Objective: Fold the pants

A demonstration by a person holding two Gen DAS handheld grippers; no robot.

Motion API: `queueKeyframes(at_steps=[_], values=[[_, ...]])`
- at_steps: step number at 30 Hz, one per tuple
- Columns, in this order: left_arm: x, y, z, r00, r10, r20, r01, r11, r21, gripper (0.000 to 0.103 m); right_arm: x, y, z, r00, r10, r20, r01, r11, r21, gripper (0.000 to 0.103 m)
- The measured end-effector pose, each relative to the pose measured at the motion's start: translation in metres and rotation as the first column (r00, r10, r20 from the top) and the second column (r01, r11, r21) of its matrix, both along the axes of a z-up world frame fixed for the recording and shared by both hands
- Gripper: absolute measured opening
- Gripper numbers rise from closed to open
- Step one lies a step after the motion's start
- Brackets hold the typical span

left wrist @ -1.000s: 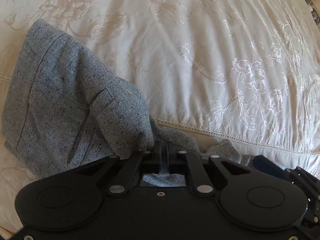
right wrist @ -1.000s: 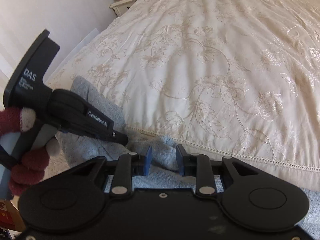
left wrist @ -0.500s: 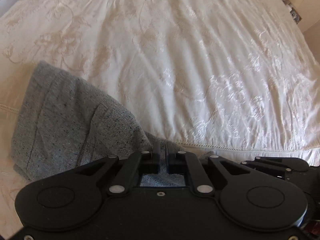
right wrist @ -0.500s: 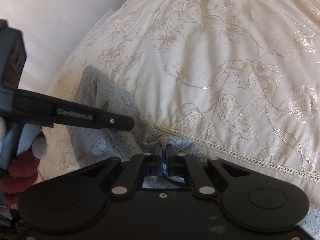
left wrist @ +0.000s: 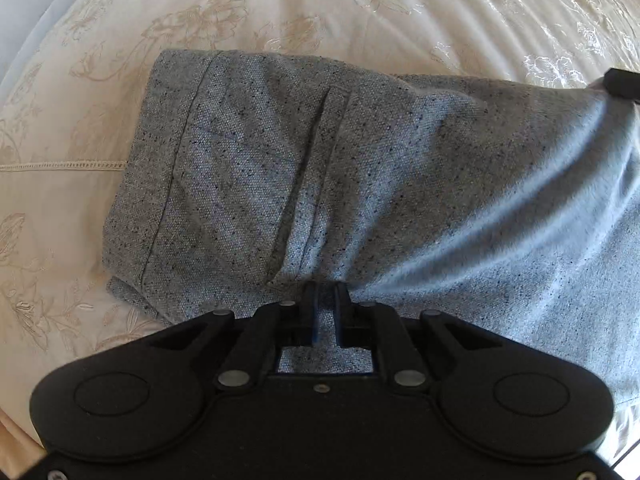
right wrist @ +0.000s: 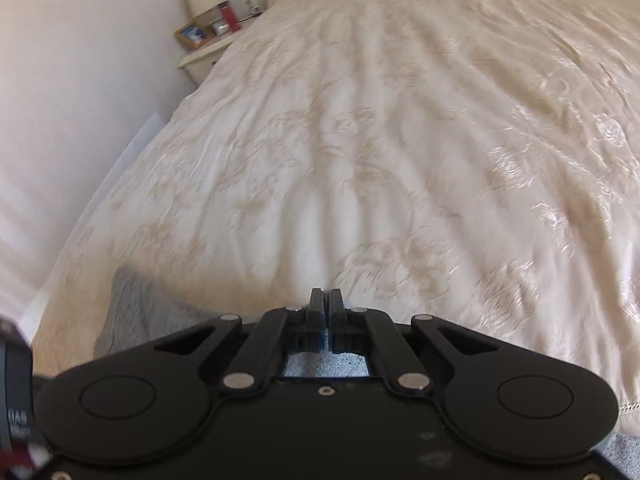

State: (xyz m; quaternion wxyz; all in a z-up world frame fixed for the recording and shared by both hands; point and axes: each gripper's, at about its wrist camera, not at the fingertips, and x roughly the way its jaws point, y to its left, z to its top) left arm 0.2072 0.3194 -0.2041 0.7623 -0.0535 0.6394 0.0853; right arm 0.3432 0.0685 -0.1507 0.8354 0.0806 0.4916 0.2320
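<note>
Left gripper (left wrist: 325, 294) points down at the grey pants (left wrist: 320, 168), fingers narrow and just easing open, a pinch of cloth bunched between them. The pants spread across the cream bedspread (left wrist: 280, 4), cuff end toward ten o'clock. Right gripper (right wrist: 325, 300) has its fingers pressed together, grey cloth beneath them. At eight o'clock, blurred white letters on a black casing (right wrist: 16, 400), unreadable.

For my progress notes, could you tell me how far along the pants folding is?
Midway. Done: the grey pants lie partly doubled on the cream bedspread. In hand: the left gripper, jaws easing open, pinches a bunched fold; the right gripper is shut on fabric. Left: laying the cloth flat and finishing the fold.
</note>
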Motion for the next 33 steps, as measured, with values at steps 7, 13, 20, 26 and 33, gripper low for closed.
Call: queueKeyframes(at_steps=[7, 13, 20, 26, 33], values=[[-0.004, -0.005, 0.012, 0.999, -0.04, 0.038, 0.039, 0.999, 0.018, 0.017, 0.04, 0.026, -0.035, 0.993, 0.083, -0.084, -0.088, 0.994, -0.064, 0.01], [0.027, -0.021, 0.05, 0.98, -0.097, 0.173, 0.097, 0.995, 0.014, 0.017, 0.006, -0.007, 0.002, 1.0, 0.027, -0.012, -0.027, 0.999, 0.04, 0.021], [0.074, -0.005, 0.004, 0.995, -0.052, 0.086, 0.049, 0.998, 0.039, 0.02, -0.041, -0.004, -0.029, 0.996, 0.059, -0.063, -0.066, 0.991, -0.114, 0.019], [0.064, 0.026, 0.004, 0.994, 0.052, 0.099, -0.048, 0.998, -0.043, 0.022, -0.05, -0.039, -0.055, 0.995, -0.031, -0.099, 0.01, 0.977, -0.211, 0.012], [0.065, 0.002, 0.025, 0.994, -0.034, 0.102, 0.034, 0.999, 0.0, 0.02, -0.03, -0.034, -0.016, 0.99, 0.13, 0.058, -0.125, 0.989, -0.08, 0.037]])
